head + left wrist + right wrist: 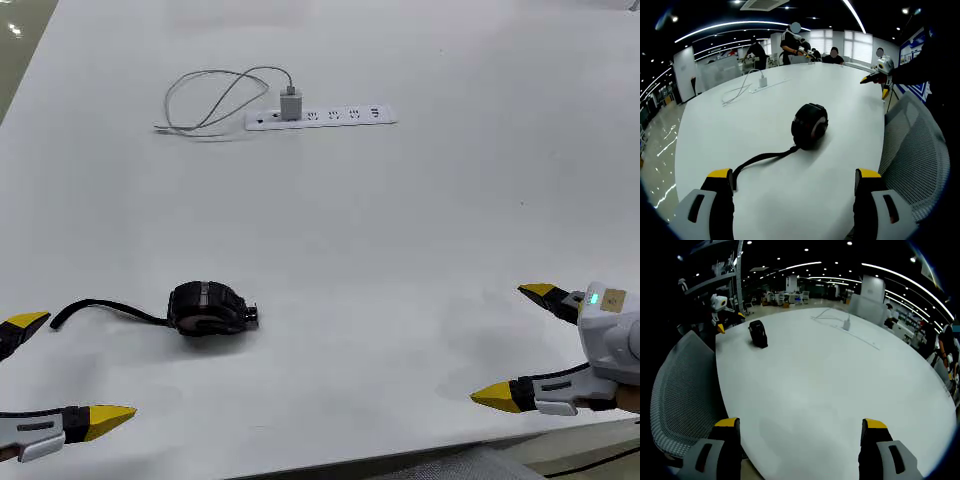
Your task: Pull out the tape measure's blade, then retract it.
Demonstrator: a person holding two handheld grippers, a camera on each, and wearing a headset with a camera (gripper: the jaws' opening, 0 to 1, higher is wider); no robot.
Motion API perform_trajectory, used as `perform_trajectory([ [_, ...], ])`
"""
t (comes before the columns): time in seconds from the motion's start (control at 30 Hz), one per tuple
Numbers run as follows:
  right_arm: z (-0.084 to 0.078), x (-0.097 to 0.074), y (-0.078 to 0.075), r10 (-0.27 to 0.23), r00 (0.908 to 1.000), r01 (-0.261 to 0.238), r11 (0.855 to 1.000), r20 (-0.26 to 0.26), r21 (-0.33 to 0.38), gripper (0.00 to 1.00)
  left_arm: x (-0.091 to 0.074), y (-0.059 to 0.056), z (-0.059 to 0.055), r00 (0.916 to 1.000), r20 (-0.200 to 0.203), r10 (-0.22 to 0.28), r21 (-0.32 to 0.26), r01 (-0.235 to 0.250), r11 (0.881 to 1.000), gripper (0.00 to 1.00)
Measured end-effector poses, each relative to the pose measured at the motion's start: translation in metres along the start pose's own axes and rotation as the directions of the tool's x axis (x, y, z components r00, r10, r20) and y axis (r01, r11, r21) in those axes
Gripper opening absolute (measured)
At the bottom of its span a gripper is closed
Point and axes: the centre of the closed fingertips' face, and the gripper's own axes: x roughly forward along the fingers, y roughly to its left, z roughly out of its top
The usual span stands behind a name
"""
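Lying on its side near the front edge of the white bench (pixel 400 220), the one black tape measure (pixel 207 308) sits toward the left, its single black wrist strap (pixel 100 308) trailing off to the left across the top. The left tongs (pixel 85 364) hover just beside it at the bench's front left corner, jaws wide apart and empty, the strap's end between the yellow tips in the left gripper view. The right tongs (pixel 497 344) hang well apart from it at the front right edge, jaws likewise spread with nothing between them.

Far back on the bench lies one white power strip (pixel 320 116) with one white charger (pixel 290 103) plugged into it, and one pale cable (pixel 215 100) loops from the charger to the left. The bench top is smooth, matte and white. One grey mesh chair (pixel 680 390) stands at the near edge. Around it is a large open hall with long curved light strips (pixel 755 25) on a dark ceiling, a glossy floor, and several people (pixel 790 42) at the bench's far end
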Motion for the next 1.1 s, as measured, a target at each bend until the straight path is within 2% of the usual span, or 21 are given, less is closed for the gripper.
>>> perform_trajectory([
  [0.3, 0.002, -0.002, 0.0, -0.005, 1.0, 0.005, 1.0, 0.006, 0.002, 0.99, 0.002, 0.0, 0.006, 1.0, 0.004, -0.008, 0.012, 0.008, 1.0, 0.99],
  [0.83, 0.003, -0.005, -0.001, -0.01, 0.9999, 0.01, 1.0, 0.003, 0.0, 0.99, 0.002, 0.0, 0.003, 1.0, 0.004, -0.009, 0.008, 0.008, 1.0, 0.99],
  [1.1, 0.012, -0.003, -0.003, 0.001, 1.0, -0.001, 1.0, 0.0, 0.005, 0.99, 0.005, 0.001, 0.004, 0.9998, -0.007, -0.02, 0.015, 0.02, 1.0, 0.99],
])
